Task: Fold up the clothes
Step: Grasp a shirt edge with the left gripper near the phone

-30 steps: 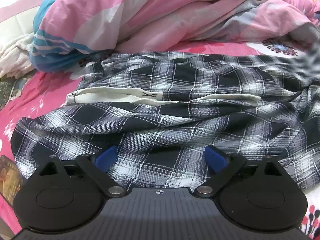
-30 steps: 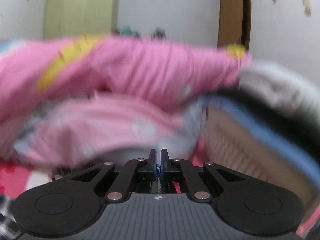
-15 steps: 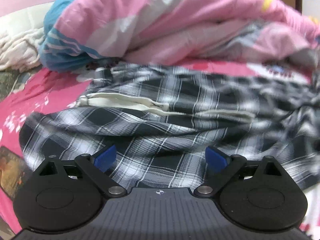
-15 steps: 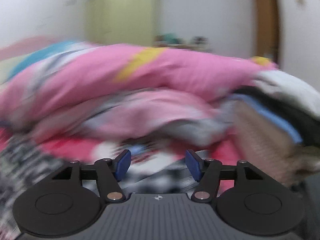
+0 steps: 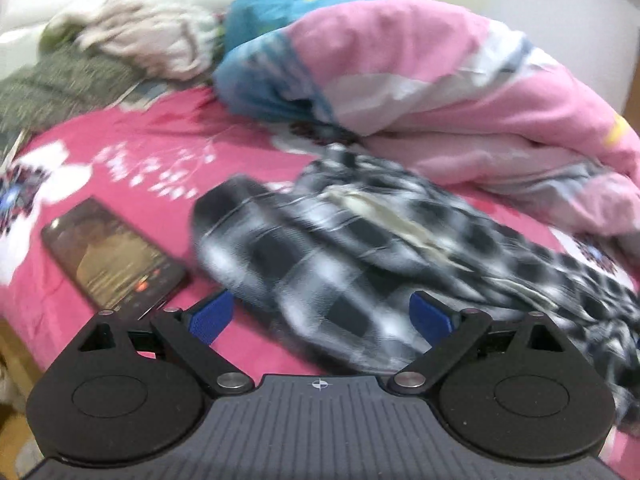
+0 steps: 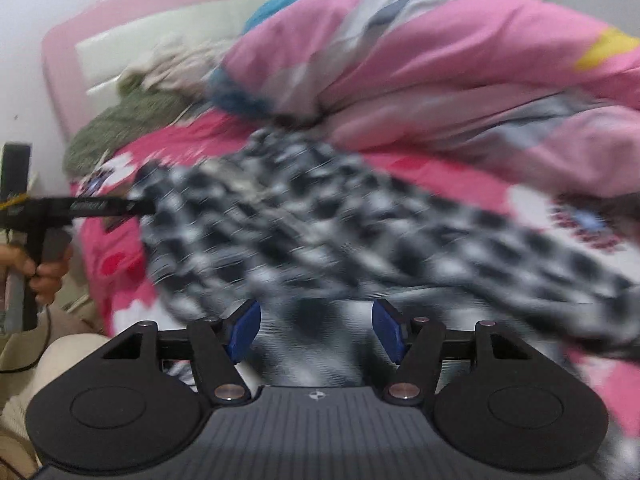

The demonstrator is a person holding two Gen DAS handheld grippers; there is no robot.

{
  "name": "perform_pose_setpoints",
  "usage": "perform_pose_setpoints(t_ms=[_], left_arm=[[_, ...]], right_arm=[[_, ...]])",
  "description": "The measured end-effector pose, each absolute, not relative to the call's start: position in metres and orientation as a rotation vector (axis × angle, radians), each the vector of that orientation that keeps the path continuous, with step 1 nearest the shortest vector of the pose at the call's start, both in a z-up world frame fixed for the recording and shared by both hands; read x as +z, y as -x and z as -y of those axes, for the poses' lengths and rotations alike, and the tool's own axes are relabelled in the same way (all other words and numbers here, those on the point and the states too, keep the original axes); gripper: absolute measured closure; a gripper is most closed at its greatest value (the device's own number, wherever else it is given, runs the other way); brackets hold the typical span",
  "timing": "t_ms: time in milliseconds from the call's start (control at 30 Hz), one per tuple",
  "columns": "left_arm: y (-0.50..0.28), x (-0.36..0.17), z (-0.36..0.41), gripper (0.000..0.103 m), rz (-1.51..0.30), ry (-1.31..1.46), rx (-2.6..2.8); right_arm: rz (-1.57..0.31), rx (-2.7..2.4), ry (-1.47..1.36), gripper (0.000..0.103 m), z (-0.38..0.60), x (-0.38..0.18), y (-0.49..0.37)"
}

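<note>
A black-and-white plaid garment [image 5: 360, 264] lies crumpled on the pink bed sheet [image 5: 132, 168], with a pale inner band showing. My left gripper [image 5: 320, 316] is open and empty, just in front of the garment's near left edge. My right gripper [image 6: 316, 330] is open and empty, low over the garment [image 6: 320, 236], which looks blurred in the right wrist view. The left gripper [image 6: 132, 206] shows at the left of that view, held by a hand, at the garment's left edge.
A phone [image 5: 112, 256] lies on the sheet left of the garment. A heaped pink, white and blue duvet [image 5: 420, 80] lies behind it. Green and cream knitwear [image 5: 100, 60] sits by the headboard. The bed's near edge runs along the lower left.
The right gripper opened from shut and swung left and down over the plaid garment. The left gripper swung left and pulled back, bringing the phone and the garment's left edge into view.
</note>
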State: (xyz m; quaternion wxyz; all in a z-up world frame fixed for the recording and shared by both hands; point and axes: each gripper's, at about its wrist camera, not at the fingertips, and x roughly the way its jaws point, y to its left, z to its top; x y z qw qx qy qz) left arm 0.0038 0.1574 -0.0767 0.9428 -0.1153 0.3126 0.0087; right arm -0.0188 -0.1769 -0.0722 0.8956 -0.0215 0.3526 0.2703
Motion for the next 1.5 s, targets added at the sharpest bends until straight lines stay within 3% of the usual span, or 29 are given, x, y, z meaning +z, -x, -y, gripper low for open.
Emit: perform_pose_setpoints(t_ms=[267, 700, 733, 833, 1000, 1067, 1367, 1500], left_arm=[[-0.007, -0.092, -0.182, 0.017, -0.626, 0.351, 0.012], [0.03, -0.078, -0.235, 0.02, -0.517, 0.41, 0.178], [0.031, -0.079, -0.238, 0.023, -0.527, 0.411, 0.197], [0.031, -0.089, -0.234, 0.045, -0.577, 0.437, 0.208], [0.02, -0.1, -0.208, 0.064, -0.612, 0.382, 0.128], [0.011, -0.107, -0.203, 0.079, -0.633, 0.343, 0.13], [-0.01, -0.117, -0.236, 0.095, -0.679, 0.351, 0.154], [-0.012, -0.12, -0.25, 0.098, -0.677, 0.398, 0.118]], right_arm=[[-0.735, 0.564, -0.007, 0.039, 0.142, -0.077, 0.006], [-0.768, 0.546, -0.183, 0.039, 0.1, -0.109, -0.01], [-0.776, 0.552, -0.191, 0.04, 0.096, -0.113, -0.011], [-0.792, 0.57, -0.2, 0.04, 0.087, -0.121, -0.013], [-0.775, 0.574, -0.188, 0.04, 0.09, -0.12, -0.009], [-0.774, 0.569, -0.195, 0.04, 0.094, -0.121, -0.009], [-0.779, 0.549, -0.234, 0.04, 0.108, -0.125, -0.011], [-0.782, 0.545, -0.242, 0.04, 0.11, -0.127, -0.013]])
